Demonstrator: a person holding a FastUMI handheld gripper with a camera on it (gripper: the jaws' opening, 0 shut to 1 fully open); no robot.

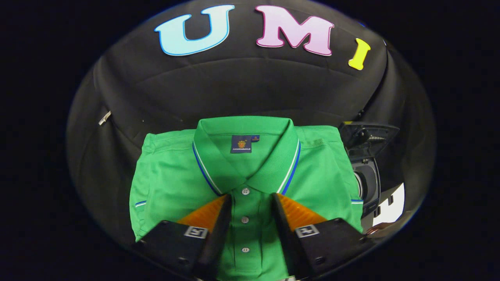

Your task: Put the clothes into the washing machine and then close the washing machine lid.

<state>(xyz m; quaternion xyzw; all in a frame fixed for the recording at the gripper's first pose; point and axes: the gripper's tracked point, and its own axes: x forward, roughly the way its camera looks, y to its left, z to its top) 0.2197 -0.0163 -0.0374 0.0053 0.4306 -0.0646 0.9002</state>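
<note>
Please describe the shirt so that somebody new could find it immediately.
On the black cloth, the washing machine stands open. Beside it lies a folded green polo shirt; the open hand-held gripper straddles its button placket. Blue-and-white collar stripes distinguish it.

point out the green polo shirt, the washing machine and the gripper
green polo shirt (175, 183): gripper view, its chest panel
washing machine (369, 181): gripper view, its dark front beside the shirt
gripper (248, 203): gripper view, open, button placket between the fingers
</note>
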